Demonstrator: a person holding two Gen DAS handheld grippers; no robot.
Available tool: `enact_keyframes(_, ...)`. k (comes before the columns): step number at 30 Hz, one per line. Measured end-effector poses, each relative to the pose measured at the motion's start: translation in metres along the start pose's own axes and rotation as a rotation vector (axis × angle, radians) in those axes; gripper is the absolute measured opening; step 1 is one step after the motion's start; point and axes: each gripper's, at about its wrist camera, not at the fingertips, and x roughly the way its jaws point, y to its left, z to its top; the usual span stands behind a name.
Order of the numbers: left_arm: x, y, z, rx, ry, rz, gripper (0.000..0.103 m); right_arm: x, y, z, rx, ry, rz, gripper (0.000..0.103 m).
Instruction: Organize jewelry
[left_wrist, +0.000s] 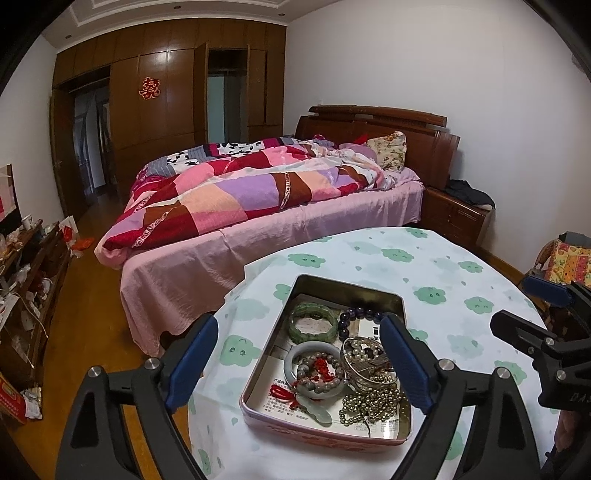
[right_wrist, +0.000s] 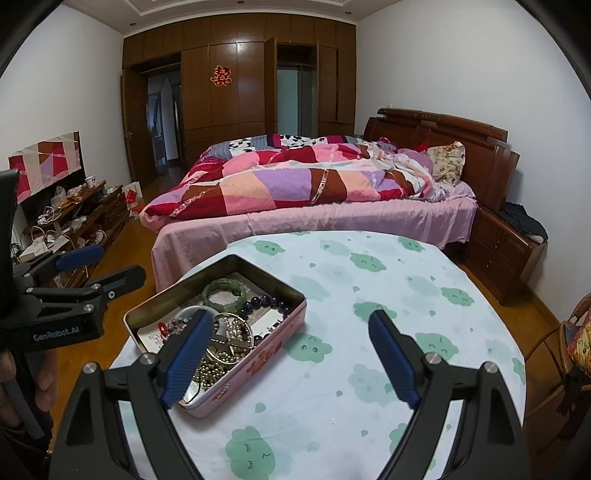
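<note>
Bedroom with a pink-sheeted bed (right_wrist: 317, 225) behind; round surface (right_wrist: 388, 295) under a cloud-print cloth. On it I see an open pink tin (left_wrist: 369, 293) holding the jewelry: green bangle (left_wrist: 314, 326), dark bead bracelet (left_wrist: 360, 317), pale bangle (left_wrist: 295, 356), silver bangle (left_wrist: 356, 369), gold bead chain (left_wrist: 369, 402). My left tool (left_wrist: 297, 363) hangs released directly above the tin, fingers spread to either side of the pile, grasping nothing. My right tool (right_wrist: 291, 354) is likewise released, above bare cloth just right of the tin; its left finger overlaps the tin's near corner in view.
</note>
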Motion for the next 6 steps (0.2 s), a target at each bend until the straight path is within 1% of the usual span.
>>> enact_keyframes(6,-0.0012,-0.0025,-0.0005,0.011,-0.003,-0.002,0.089,0.0003,-0.0018,-0.0024,0.004,0.001,-0.002,0.088)
